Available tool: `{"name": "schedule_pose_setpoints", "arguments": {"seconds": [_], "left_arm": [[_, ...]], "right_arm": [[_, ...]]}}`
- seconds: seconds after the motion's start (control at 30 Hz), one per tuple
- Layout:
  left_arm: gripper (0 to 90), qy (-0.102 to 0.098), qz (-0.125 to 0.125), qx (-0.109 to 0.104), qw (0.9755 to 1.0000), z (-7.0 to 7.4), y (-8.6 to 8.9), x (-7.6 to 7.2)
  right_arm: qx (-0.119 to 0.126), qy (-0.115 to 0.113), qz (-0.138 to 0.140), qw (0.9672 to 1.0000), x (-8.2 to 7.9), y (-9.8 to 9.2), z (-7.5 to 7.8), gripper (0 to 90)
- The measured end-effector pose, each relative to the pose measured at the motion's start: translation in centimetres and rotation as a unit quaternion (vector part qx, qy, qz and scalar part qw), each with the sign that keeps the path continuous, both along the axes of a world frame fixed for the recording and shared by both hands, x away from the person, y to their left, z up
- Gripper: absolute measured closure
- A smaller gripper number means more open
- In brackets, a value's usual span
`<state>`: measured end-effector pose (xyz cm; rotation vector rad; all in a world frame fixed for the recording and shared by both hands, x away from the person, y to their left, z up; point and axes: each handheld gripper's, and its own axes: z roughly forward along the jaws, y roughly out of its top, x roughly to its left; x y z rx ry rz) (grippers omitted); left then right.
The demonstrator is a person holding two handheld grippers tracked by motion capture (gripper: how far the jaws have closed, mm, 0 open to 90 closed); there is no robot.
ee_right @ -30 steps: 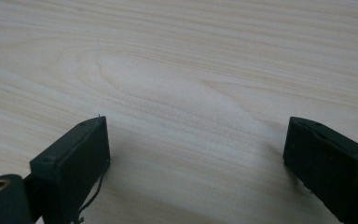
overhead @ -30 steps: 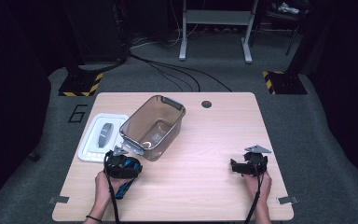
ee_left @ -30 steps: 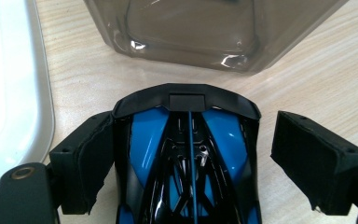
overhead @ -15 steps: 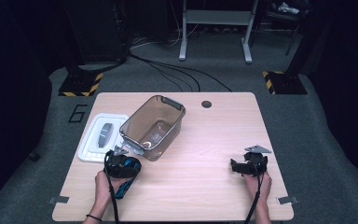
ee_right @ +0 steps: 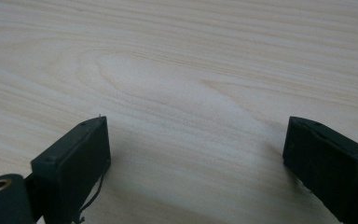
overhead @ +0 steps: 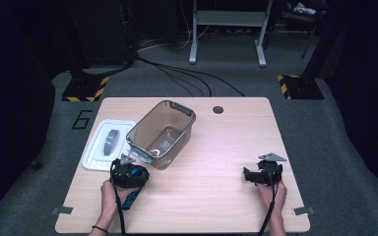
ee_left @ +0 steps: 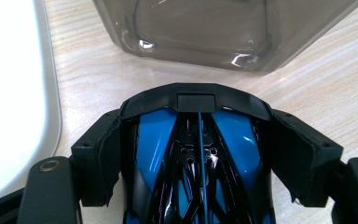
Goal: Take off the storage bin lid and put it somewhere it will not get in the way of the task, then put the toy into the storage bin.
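Observation:
A blue and black toy car (ee_left: 200, 154) lies on the wooden table (overhead: 211, 147), nose towards a clear smoky plastic bin (overhead: 150, 115). My left gripper (ee_left: 200, 135) straddles the car's front. Its jaws have just been closing, and both pads (ee_left: 100, 154) now press the car's sides. In the high view this gripper (overhead: 128, 173) sits just in front of the bin's near corner, with the car's blue tail (overhead: 132, 194) sticking out behind it. My right gripper (overhead: 250, 176) rests near the front right of the table, and its jaws (ee_right: 196, 149) are open over bare wood.
A white lid (overhead: 94, 156) with a grey handle (overhead: 111, 140) lies flat left of the bin, and its edge (ee_left: 14, 93) is close to my left jaw. The bin's wall (ee_left: 200, 32) stands directly ahead of the car. A cable hole (overhead: 218, 109) sits near the far edge.

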<state>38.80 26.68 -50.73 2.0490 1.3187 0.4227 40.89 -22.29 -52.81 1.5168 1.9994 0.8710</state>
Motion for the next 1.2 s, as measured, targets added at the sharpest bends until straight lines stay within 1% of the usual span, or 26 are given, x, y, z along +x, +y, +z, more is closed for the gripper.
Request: {"name": "schedule_pose_setpoints", "arguments": {"seconds": [0.1,0.17,0.2,0.23,0.27,0.33,0.37,0.4,0.43,0.47,0.5,0.53,0.57,0.63,0.67,0.73,0.8,0.83,0.87,1.0,1.07,1.1,1.13,1.17,1.2], "left_arm": [[25.2,-0.008,-0.002,-0.003,1.0000,0.1,0.1,-0.2],[25.2,-0.006,-0.001,-0.004,1.0000,0.3,0.2,-0.3],[25.2,-0.011,-0.002,-0.006,0.9999,0.3,0.3,-0.3],[25.2,-0.009,-0.004,-0.007,0.9999,0.4,0.3,-0.4],[25.3,-0.015,-0.003,-0.008,0.9999,0.4,0.3,-0.5],[25.3,-0.017,-0.005,-0.008,0.9998,0.6,0.4,-0.6],[25.3,-0.020,-0.002,-0.014,0.9997,0.6,0.5,-0.7],[25.3,-0.020,-0.002,-0.014,0.9997,0.6,0.5,-0.7],[25.3,-0.028,-0.006,-0.019,0.9994,0.7,0.7,-0.9],[25.4,-0.028,-0.006,-0.019,0.9994,0.7,0.7,-0.9],[25.4,-0.038,-0.007,-0.020,0.9991,0.8,0.9,-1.2],[25.4,-0.038,-0.007,-0.020,0.9991,0.8,0.9,-1.2],[25.4,-0.043,-0.003,-0.024,0.9988,0.9,1.0,-1.3],[25.4,-0.048,-0.001,-0.034,0.9983,1.1,1.5,-1.7],[25.4,-0.048,-0.001,-0.034,0.9983,1.1,1.5,-1.7],[25.4,-0.053,0.002,-0.042,0.9977,1.5,2.0,-2.0],[25.4,-0.057,0.001,-0.044,0.9974,1.6,2.2,-2.1],[25.4,-0.062,0.002,-0.046,0.9970,1.9,2.4,-2.4],[25.4,-0.062,0.002,-0.046,0.9970,1.9,2.4,-2.4],[25.4,-0.072,0.003,-0.055,0.9958,2.8,2.8,-2.9],[25.4,-0.075,0.003,-0.056,0.9956,2.9,2.9,-3.0],[25.4,-0.082,0.004,-0.057,0.9950,3.3,3.0,-3.1],[25.4,-0.082,0.004,-0.057,0.9950,3.3,3.0,-3.1],[25.3,-0.087,0.004,-0.057,0.9945,3.7,3.1,-3.3],[25.3,-0.087,0.004,-0.057,0.9945,3.7,3.1,-3.3]], "right_arm": [[0.000,0.000,0.000,1.0000,0.0,0.0,0.0,6.7],[0.000,0.000,0.000,1.0000,0.0,0.0,0.0,6.7],[0.000,0.000,0.000,1.0000,0.0,0.0,0.0,6.7],[0.000,0.000,0.000,1.0000,0.0,0.0,0.0,6.7],[0.000,0.000,0.000,1.0000,0.0,0.0,0.0,6.7],[0.000,0.000,0.000,1.0000,0.0,0.0,0.0,6.8],[0.000,0.000,0.000,1.0000,0.0,0.0,0.0,6.8],[0.000,0.000,0.000,1.0000,0.0,0.0,0.0,6.8],[-0.001,0.000,-0.001,1.0000,0.0,0.0,0.0,6.9],[-0.001,0.000,-0.001,1.0000,0.0,0.0,0.0,6.9],[-0.001,-0.001,-0.001,1.0000,0.0,0.0,0.0,6.9],[-0.001,-0.001,-0.001,1.0000,0.0,0.0,0.0,7.0],[-0.001,-0.001,-0.001,1.0000,0.0,0.0,0.0,7.0],[-0.001,-0.001,-0.001,1.0000,0.0,0.0,0.0,7.0],[-0.001,-0.001,-0.001,1.0000,0.0,0.0,0.0,7.0],[-0.001,-0.001,-0.001,1.0000,0.0,0.0,0.0,7.0],[0.000,0.000,-0.003,1.0000,0.0,0.0,0.0,7.0],[-0.001,-0.001,-0.002,1.0000,0.0,0.0,0.0,7.0],[-0.001,-0.001,-0.002,1.0000,0.0,0.0,0.0,7.0],[0.000,0.000,-0.001,1.0000,0.0,0.0,0.0,7.0],[-0.001,-0.001,-0.001,1.0000,0.0,0.0,0.0,7.0],[0.000,-0.001,-0.001,1.0000,0.0,0.0,0.0,7.0],[0.000,0.000,-0.002,1.0000,0.0,0.0,0.0,7.0],[0.001,0.000,-0.002,1.0000,0.0,0.0,0.0,7.0],[0.001,0.000,-0.002,1.0000,0.0,0.0,0.0,7.0]]}}
